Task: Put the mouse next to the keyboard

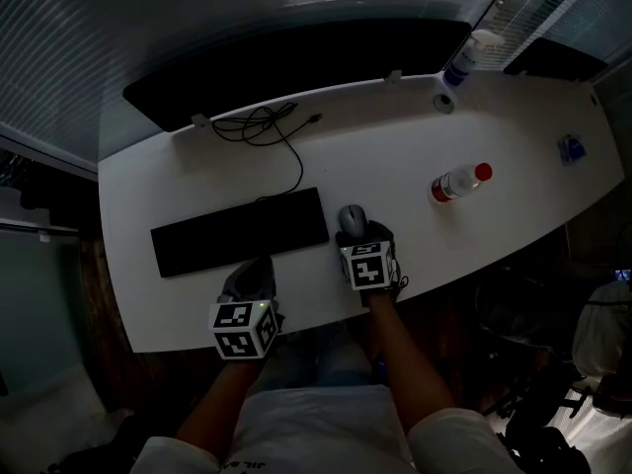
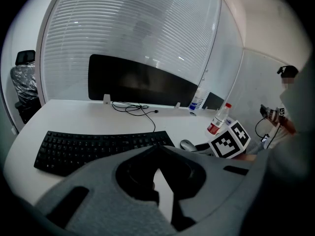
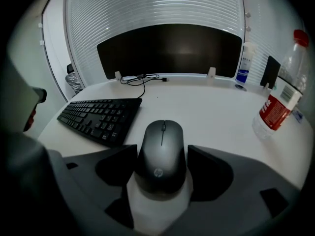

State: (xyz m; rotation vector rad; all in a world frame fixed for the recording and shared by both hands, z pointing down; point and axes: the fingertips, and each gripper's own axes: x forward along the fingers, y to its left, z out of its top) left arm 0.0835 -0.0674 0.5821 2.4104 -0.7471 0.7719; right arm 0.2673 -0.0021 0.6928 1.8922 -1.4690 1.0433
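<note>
The mouse lies on the bench just beside the keyboard's right end, between the spread jaws of the right tool. The left tool, jaws pressed together on nothing, sits at the keyboard's near edge.

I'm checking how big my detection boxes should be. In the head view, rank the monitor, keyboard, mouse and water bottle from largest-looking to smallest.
1. monitor
2. keyboard
3. water bottle
4. mouse
The last two look nearly alike in size, so that order is unsure.
</note>
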